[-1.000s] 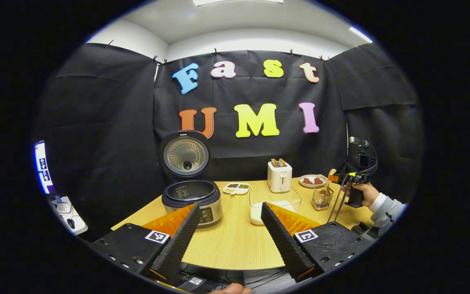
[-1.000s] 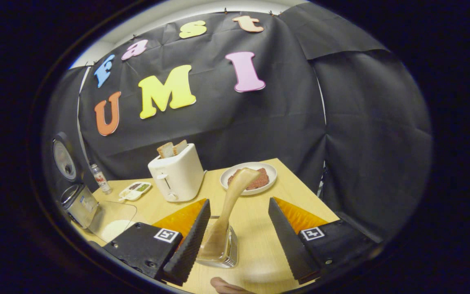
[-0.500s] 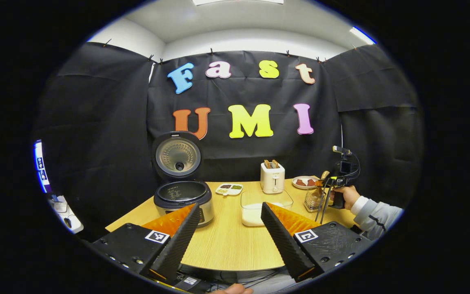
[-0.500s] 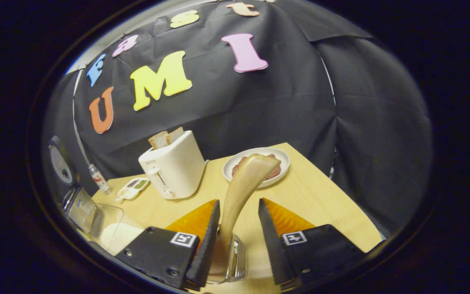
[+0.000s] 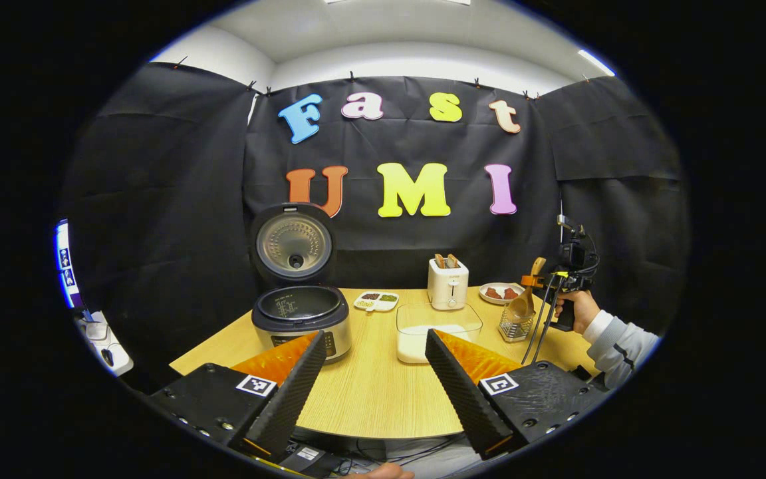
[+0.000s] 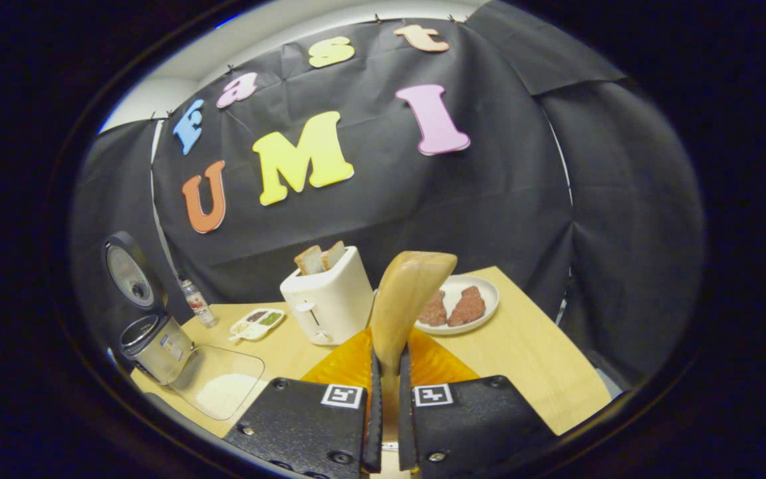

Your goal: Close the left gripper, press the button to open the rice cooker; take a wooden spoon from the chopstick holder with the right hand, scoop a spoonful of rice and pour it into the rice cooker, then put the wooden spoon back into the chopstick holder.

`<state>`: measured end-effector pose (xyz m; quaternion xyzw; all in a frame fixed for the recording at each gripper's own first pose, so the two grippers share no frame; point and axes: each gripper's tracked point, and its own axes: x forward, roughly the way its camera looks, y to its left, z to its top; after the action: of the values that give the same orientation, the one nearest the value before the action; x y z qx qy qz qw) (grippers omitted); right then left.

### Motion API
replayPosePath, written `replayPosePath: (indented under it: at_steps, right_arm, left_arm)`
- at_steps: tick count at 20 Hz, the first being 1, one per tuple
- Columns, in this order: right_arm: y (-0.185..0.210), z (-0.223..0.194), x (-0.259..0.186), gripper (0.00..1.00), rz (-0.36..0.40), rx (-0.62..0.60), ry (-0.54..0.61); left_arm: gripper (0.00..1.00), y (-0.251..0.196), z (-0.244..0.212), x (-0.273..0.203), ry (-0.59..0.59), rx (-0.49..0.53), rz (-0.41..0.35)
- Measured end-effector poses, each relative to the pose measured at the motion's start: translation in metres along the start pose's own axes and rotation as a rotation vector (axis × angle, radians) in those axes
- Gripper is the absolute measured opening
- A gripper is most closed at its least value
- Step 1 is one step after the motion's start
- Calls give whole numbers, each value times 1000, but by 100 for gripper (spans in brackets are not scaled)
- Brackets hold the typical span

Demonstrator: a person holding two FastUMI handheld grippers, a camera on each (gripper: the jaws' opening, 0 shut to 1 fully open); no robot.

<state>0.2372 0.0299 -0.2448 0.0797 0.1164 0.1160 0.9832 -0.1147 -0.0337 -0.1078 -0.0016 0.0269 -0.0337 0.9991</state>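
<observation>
The right gripper was clamped on the handle of the spoon, both fingers pressed against it. In the left gripper view the spoon stood nearly upright, long axis vertical, handle end up and bowl down at the rim of the holder, the right gripper gripping it high on the handle. The holder sat near the table's right edge, just right of the rice tub. The cooker stood by the left edge, lid raised and pot open. Bare tabletop lay between cooker and tub. The left gripper hung spread wide and empty over the near edge.
</observation>
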Motion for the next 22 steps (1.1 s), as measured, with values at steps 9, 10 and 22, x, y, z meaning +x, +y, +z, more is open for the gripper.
replayPosePath:
  at_steps: [9, 10, 22]
  right_arm:
    - [41, 42, -35, 10, -18, -139, -131]
    - [44, 38, -35, 10, -22, -126, -120]
    - [170, 29, -36, 9, 110, -69, -201]
  left_arm:
    - [96, 11, -3, -4, -22, -1, 10]
    - [96, 13, -5, -4, -22, 1, 12]
    - [96, 48, -22, -9, -31, -10, 54]
